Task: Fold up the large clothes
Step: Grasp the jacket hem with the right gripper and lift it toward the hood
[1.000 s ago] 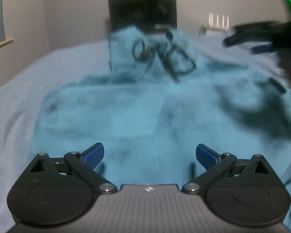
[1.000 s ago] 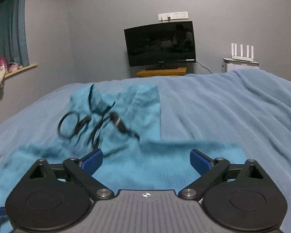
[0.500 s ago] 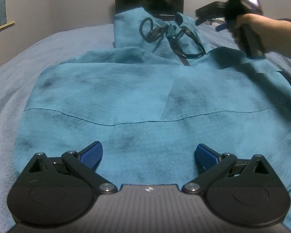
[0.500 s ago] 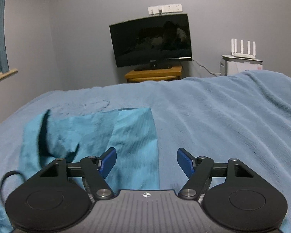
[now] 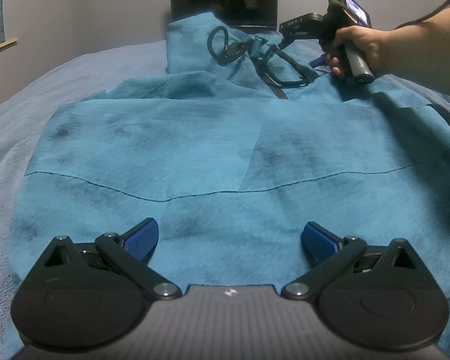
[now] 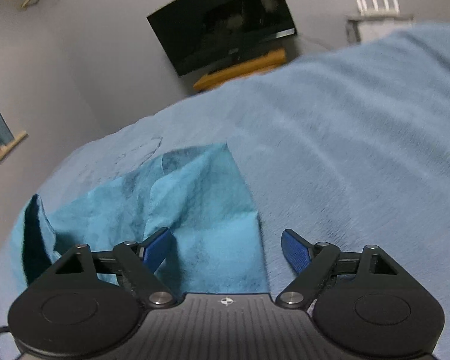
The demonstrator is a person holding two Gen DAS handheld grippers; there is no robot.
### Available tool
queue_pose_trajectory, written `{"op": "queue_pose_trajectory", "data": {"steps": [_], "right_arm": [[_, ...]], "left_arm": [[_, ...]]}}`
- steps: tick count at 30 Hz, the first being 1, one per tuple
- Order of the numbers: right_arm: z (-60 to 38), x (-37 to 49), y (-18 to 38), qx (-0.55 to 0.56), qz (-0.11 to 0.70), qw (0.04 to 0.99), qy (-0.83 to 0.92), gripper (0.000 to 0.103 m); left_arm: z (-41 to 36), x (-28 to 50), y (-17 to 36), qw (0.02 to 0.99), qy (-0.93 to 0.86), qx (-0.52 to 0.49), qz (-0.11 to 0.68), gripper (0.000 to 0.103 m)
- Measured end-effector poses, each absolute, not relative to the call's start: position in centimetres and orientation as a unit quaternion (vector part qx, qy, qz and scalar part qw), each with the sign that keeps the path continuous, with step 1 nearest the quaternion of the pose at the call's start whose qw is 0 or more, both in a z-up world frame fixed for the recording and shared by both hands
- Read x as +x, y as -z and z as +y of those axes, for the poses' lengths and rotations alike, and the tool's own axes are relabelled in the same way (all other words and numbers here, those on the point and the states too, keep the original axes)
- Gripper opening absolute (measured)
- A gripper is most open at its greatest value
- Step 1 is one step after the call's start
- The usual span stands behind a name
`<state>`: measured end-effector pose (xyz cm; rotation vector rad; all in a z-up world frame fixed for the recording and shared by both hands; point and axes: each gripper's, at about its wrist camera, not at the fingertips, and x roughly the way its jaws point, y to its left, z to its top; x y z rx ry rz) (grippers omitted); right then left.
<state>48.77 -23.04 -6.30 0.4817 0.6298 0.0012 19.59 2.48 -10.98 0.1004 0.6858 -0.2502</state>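
Note:
A large teal garment point(image 5: 180, 150) lies spread on the bed, with black drawstrings point(image 5: 267, 60) at its far end. My left gripper point(image 5: 229, 237) is open and empty, just above the garment's near hem. My right gripper point(image 6: 226, 247) is open and empty over a raised fold of the garment point(image 6: 201, 198), close to its right edge. In the left wrist view the right gripper point(image 5: 318, 60) is held by a hand at the far right of the garment, near the drawstrings.
A light blue bedspread point(image 6: 345, 138) covers the bed all around. A dark TV point(image 6: 222, 27) on an orange stand is at the far wall. A white router point(image 6: 375, 3) stands at the right. A window sill point(image 5: 0, 45) is at the left.
The right gripper moved forward past the drawstrings to the garment's far fold and tilted. The left gripper settled near the hem and has held nearly still.

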Motion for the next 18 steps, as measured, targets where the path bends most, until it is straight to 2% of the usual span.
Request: {"op": "queue_pose_trajectory", "data": {"steps": [2, 3, 4, 6, 7, 14, 18], "right_arm": [[-23.2, 48.2, 6.5, 0.253, 0.298, 0.920, -0.020, 0.066], [-23.2, 48.0, 6.6, 0.254, 0.295, 0.921, -0.021, 0.038], [-23.0, 47.6, 6.4, 0.247, 0.288, 0.925, -0.008, 0.019], [-22.7, 46.7, 5.7, 0.241, 0.273, 0.931, -0.010, 0.008], [-22.5, 46.1, 5.0, 0.239, 0.259, 0.936, -0.014, 0.005], [-20.5, 39.7, -1.3, 0.212, 0.174, 0.959, -0.077, 0.003], [-19.6, 33.8, -3.5, 0.186, 0.155, 0.964, -0.109, 0.003]], "left_arm": [[2.5, 19.7, 11.1, 0.933, 0.125, 0.049, 0.335, 0.103], [2.5, 19.8, 11.1, 0.932, 0.126, 0.049, 0.335, 0.103], [2.5, 19.8, 11.2, 0.932, 0.127, 0.049, 0.335, 0.103], [2.5, 19.9, 11.2, 0.932, 0.129, 0.050, 0.335, 0.103], [2.5, 19.8, 11.2, 0.932, 0.129, 0.050, 0.335, 0.103], [2.6, 19.7, 11.1, 0.931, 0.133, 0.049, 0.336, 0.103], [2.7, 19.7, 11.0, 0.930, 0.134, 0.050, 0.339, 0.103]]}}
